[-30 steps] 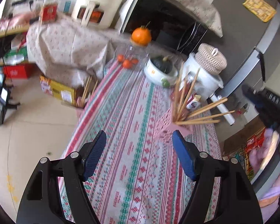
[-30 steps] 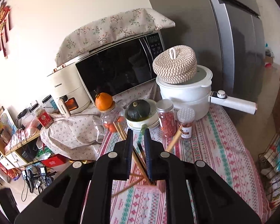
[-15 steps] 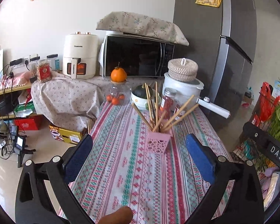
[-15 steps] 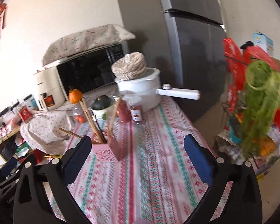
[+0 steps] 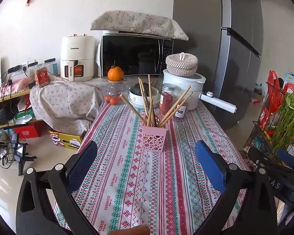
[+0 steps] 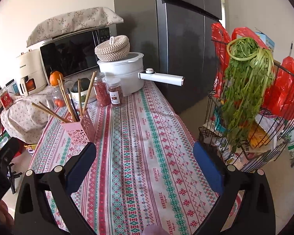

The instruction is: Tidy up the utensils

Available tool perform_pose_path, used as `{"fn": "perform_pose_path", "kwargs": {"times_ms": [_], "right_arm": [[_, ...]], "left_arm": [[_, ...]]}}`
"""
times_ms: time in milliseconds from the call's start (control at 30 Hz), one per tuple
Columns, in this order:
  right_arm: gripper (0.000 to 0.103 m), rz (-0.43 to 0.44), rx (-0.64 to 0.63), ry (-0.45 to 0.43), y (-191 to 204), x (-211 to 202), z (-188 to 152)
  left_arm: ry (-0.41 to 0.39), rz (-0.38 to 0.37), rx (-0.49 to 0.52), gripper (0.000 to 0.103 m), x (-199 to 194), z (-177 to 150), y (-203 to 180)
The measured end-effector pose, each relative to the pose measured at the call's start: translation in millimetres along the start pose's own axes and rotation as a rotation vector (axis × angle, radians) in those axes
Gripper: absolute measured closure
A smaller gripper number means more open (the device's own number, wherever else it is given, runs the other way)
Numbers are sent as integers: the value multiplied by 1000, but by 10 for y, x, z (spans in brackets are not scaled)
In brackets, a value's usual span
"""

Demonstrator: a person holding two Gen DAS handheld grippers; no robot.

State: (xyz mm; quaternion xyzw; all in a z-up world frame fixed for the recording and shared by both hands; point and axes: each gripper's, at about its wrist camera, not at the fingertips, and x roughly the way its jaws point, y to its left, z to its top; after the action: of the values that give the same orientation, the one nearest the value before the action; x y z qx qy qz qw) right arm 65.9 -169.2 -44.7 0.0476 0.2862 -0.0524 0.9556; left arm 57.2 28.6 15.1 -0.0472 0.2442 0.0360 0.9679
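Note:
A pink perforated utensil holder point(image 5: 153, 139) point(image 6: 79, 131) stands upright on the patterned tablecloth point(image 5: 139, 176) point(image 6: 143, 152). Several wooden chopsticks point(image 5: 150, 105) point(image 6: 68, 103) fan out of its top. My left gripper point(image 5: 146, 163) hangs wide open over the cloth, short of the holder, with nothing between its blue pads. My right gripper point(image 6: 145, 162) is also wide open and empty, and the holder sits off to its left. The right gripper's black body point(image 5: 274, 168) shows at the right edge of the left wrist view.
Behind the holder stand two spice jars point(image 5: 167, 99), a bowl stack point(image 5: 144, 98), a white pot point(image 5: 183, 90) with a long handle point(image 6: 162, 78) and a woven lid, and a jar under an orange point(image 5: 115, 73). A wire basket of greens point(image 6: 247, 90) is right of the table.
Both grippers drew back from the holder and opened wide; the right one was nearly shut over the chopsticks. The left view levelled from a tilted roll. The chopsticks stay in the holder.

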Motion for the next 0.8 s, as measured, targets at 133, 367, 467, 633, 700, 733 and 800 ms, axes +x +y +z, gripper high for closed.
{"fn": "perform_pose_path", "kwargs": {"times_ms": [133, 367, 467, 633, 700, 733, 800], "right_arm": [[7, 8, -15, -3, 20, -20, -43], [7, 15, -15, 4, 50, -8, -63], [7, 18, -13, 13, 47, 20, -70], [7, 22, -8, 26, 40, 53, -80], [7, 25, -8, 29, 38, 62, -83], [7, 26, -9, 29, 39, 67, -85], [7, 27, -11, 31, 44, 74, -90]], "left_arm": [[31, 2, 15, 7, 70, -33, -35], [47, 3, 17, 7, 105, -59, -38], [60, 4, 16, 7, 136, -68, -39], [69, 6, 14, 7, 163, -79, -42], [72, 8, 14, 7, 168, -80, -43], [71, 7, 14, 7, 166, -77, -41], [73, 7, 15, 7, 175, -76, -37]]}}
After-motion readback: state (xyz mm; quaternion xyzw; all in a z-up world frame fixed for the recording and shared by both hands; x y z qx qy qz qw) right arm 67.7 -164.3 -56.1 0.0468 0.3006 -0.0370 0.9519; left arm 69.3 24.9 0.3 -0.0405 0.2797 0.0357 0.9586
